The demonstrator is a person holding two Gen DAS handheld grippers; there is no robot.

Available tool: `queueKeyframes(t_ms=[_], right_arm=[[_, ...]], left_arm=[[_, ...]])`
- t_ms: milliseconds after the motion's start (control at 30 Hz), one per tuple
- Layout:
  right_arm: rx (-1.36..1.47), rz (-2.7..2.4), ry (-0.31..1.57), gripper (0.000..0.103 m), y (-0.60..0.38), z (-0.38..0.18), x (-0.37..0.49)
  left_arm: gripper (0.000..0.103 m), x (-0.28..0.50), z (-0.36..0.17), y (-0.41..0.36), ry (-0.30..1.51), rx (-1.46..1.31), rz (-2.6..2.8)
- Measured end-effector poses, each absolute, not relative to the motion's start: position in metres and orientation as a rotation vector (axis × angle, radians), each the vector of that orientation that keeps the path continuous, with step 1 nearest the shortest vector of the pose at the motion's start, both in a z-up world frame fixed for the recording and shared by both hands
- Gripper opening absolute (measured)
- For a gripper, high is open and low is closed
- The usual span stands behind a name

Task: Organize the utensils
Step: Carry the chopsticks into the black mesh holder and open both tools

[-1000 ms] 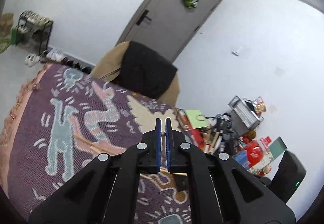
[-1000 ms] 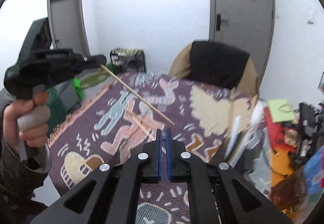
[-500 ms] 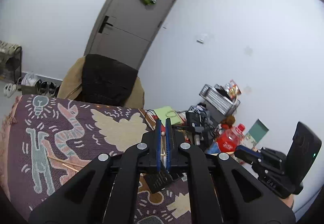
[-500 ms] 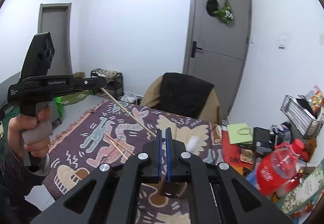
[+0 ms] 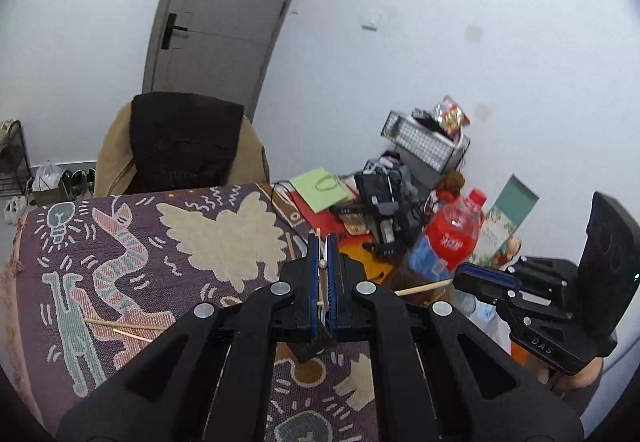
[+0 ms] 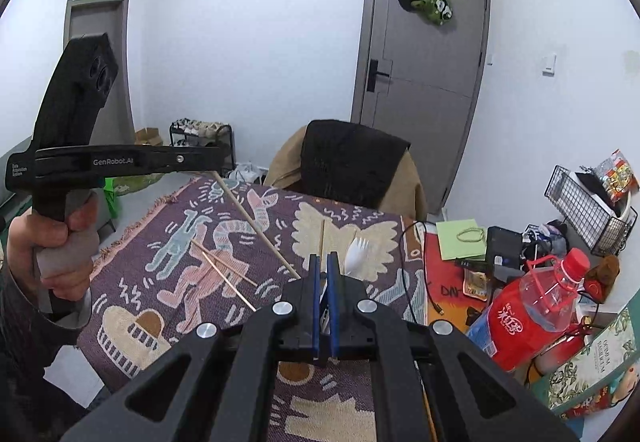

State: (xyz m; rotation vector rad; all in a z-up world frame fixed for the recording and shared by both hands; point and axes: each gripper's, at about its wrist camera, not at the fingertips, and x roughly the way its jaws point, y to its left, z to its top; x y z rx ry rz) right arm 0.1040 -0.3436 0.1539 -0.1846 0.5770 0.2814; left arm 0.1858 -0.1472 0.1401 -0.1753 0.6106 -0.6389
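Left wrist view: the left gripper (image 5: 322,282) is clamped on a wooden chopstick (image 5: 322,264), seen end-on between its blue pads. In the right wrist view that chopstick (image 6: 256,224) slants from the left gripper (image 6: 212,162) down over the patterned cloth (image 6: 168,282) on the tabletop. The right gripper (image 6: 323,298) is closed with nothing visibly held. Just beyond it a white spork (image 6: 357,250) lies on the cloth, with a loose chopstick (image 6: 321,238) beside it and two crossed chopsticks (image 6: 224,269) further left. A red bottle (image 6: 532,306) stands at the right.
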Motion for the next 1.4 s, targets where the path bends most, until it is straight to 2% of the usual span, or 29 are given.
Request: queueKeyframes(t_ms=[633,667,700,733,800,867,933,1000,1033,1067,1100,1233,1400], right_arm=[[-0.171,0.356,0.701,0.005,-0.345,0.131,0.157],[-0.168,0.361,0.713,0.005,-0.343,0.126,0.162],[-0.167,0.363,0.720,0.005,-0.343,0.122,0.165],[-0.165,0.367,0.730,0.005,-0.341,0.117,0.168],[-0.157,0.373,0.752,0.005,-0.340,0.106,0.175],[-0.144,0.374,0.770,0.005,-0.339,0.096,0.181],[-0.130,0.369,0.785,0.006,-0.340,0.089,0.185],[-0.110,0.352,0.786,0.012,-0.342,0.088,0.187],[-0.107,0.345,0.777,0.022,-0.342,0.089,0.186],[-0.106,0.334,0.756,0.053,-0.343,0.092,0.185],[-0.115,0.313,0.713,0.071,-0.341,0.098,0.181],[-0.127,0.313,0.669,0.068,-0.332,0.112,0.175],[-0.152,0.352,0.631,0.068,-0.306,0.123,0.171]], left_arm=[[0.007,0.229,0.091,-0.209,0.774,-0.096,-0.686],[0.009,0.231,0.087,-0.209,0.786,-0.104,-0.690],[0.020,0.232,0.084,-0.209,0.792,-0.115,-0.695],[0.038,0.233,0.083,-0.207,0.792,-0.123,-0.696],[0.052,0.233,0.082,-0.201,0.773,-0.138,-0.679],[0.053,0.234,0.083,-0.191,0.767,-0.158,-0.664],[0.058,0.236,0.083,-0.180,0.764,-0.178,-0.647],[0.064,0.236,0.084,-0.164,0.748,-0.198,-0.615],[0.069,0.237,0.085,-0.158,0.744,-0.205,-0.606],[0.071,0.237,0.086,-0.151,0.737,-0.215,-0.593],[0.075,0.237,0.087,-0.142,0.726,-0.225,-0.577],[0.084,0.238,0.089,-0.109,0.707,-0.258,-0.517],[0.086,0.238,0.085,-0.068,0.706,-0.298,-0.441]])
